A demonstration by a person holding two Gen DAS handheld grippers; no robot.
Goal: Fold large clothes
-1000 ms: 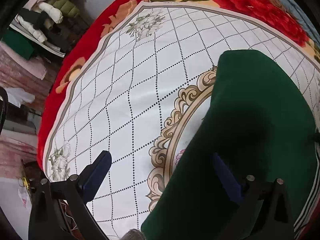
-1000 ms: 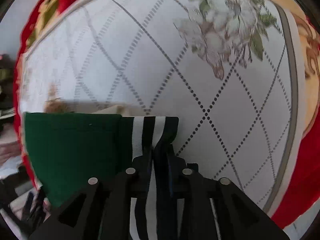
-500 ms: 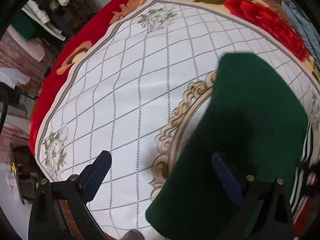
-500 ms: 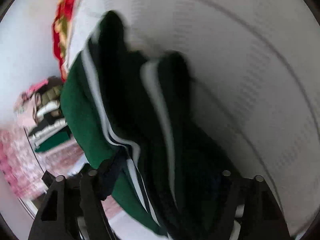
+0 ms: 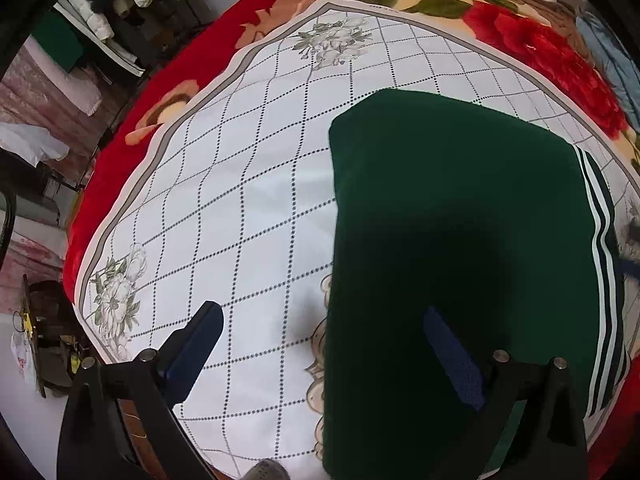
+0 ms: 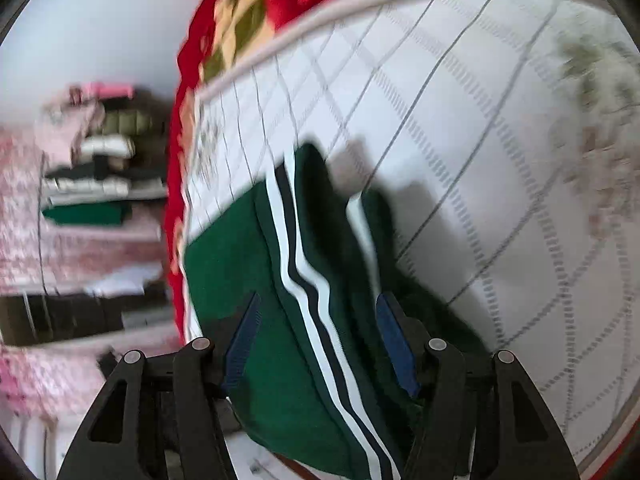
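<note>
- Green garment (image 5: 452, 208) lies folded flat on the white diamond-grid blanket (image 5: 248, 216); in the left wrist view it fills the picture from centre to 4 o'clock.
- Garment's left edge runs straight from about 12 to 6 o'clock through the picture centre; the top corner is rounded, and the far edge slopes off toward 2 o'clock.
- White-and-navy striped band (image 5: 604, 280) runs along the garment's right edge, at 3 to 4 o'clock.
- Left gripper (image 5: 324, 344): jaws wide apart, nothing between them. One blue pad sits over bare blanket at 7 o'clock, the other over the green cloth at 5 o'clock. Cannot tell whether either pad touches the surface.
- Right gripper (image 6: 320, 344): jaws have just been opening, then closed slightly; now apart. The striped band (image 6: 304, 280) passes between the pads, with no visible pinch on it; the frame is motion-blurred.
- Open room: bare white blanket from 7 to 11 o'clock in the left view, and from 12 to 4 o'clock in the right view.
- Red floral border (image 5: 132, 120) marks the blanket's outer edge from 8 round to 2 o'clock.
- A rack of stacked clothes (image 5: 116, 4) stands beyond the border at 10 to 11 o'clock, well apart from the garment.
</note>
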